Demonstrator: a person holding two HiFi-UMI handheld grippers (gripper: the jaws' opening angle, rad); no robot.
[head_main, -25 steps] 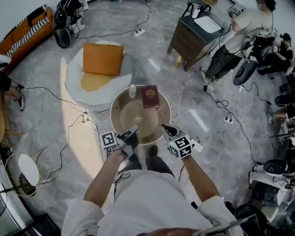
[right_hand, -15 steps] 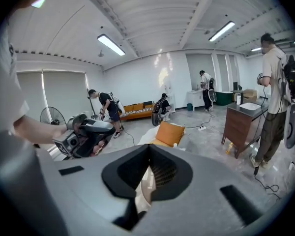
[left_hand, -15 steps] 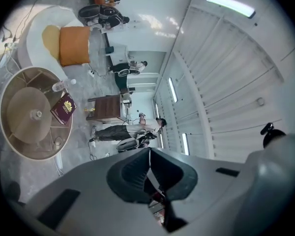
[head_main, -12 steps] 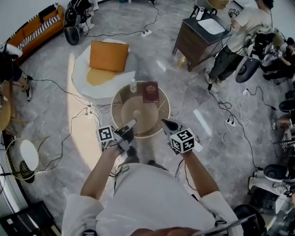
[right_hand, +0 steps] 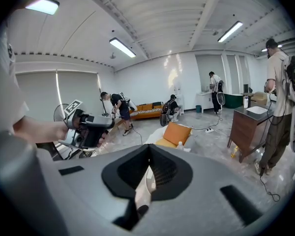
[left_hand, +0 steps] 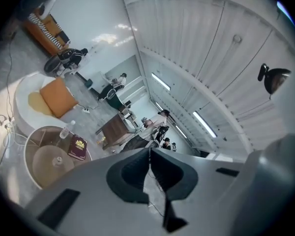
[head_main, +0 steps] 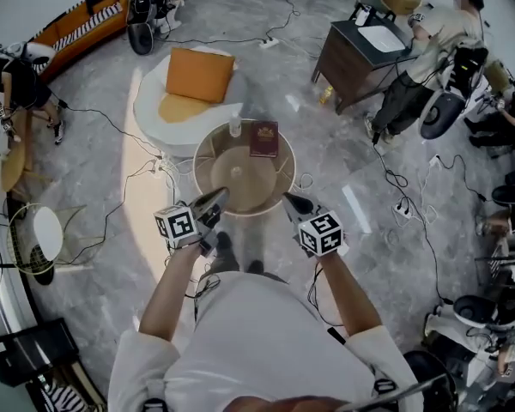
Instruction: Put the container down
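orange sofa [head_main: 77,26] stands at the far left by the wall. nearer the middle, an orange cushion [head_main: 200,73] lies on a white round seat [head_main: 148,114].

just in front of that seat stands the round glass desk [head_main: 208,157], with a tan disc showing through its top. the left tool [head_main: 216,198] hovers over the desk's near rim on the left, its 2 jaws pressed together with nothing between them.

a clear bottle [head_main: 235,126] stands upright at the desk's far edge. nearer the person, at about the middle of the desk, sits the small clear container [head_main: 237,172]. it is set down and apart from both tools. a maroon book [head_main: 263,138] lies flat just right of the bottle.

the right tool [head_main: 288,200] hangs over the desk's near rim on the right, its 2 jaws also closed tight and empty.

farther right, across the grey floor [head_main: 326,170], is a dark wooden cabinet [head_main: 348,54] with a person [head_main: 416,63] standing beside it.
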